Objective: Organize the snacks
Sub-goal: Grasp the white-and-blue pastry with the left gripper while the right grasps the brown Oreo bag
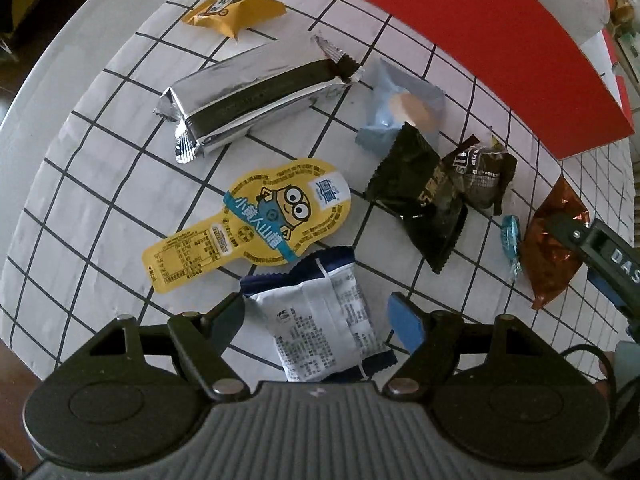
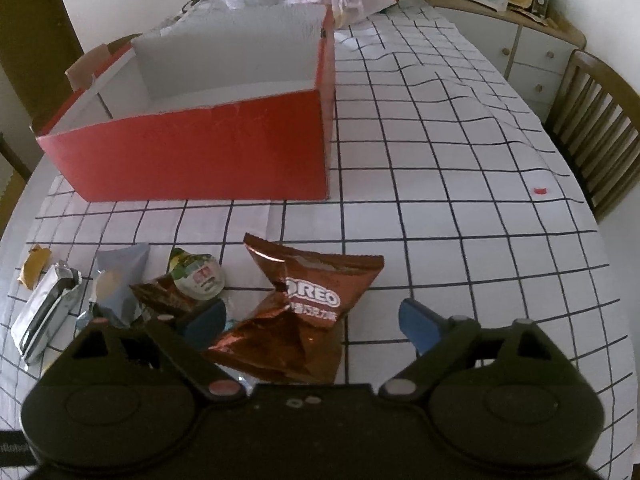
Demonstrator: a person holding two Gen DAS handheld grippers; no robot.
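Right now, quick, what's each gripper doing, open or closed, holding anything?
Left gripper: open, fingers either side of the white and blue snack packet, not clamped.
Right gripper: open, straddling the Oreo packet, not gripping it.

Snacks lie flat and scattered on the table: a silver pack [image 1: 248,100], yellow Minion pouch [image 1: 256,220], white packet [image 1: 324,320], crumpled Oreo bag [image 2: 296,312], beside an open red box [image 2: 192,152].

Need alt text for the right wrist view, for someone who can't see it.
The open right gripper straddles a crumpled brown Oreo packet on a grid-patterned tablecloth. An open red box stands behind it, with more snacks clustered at left.
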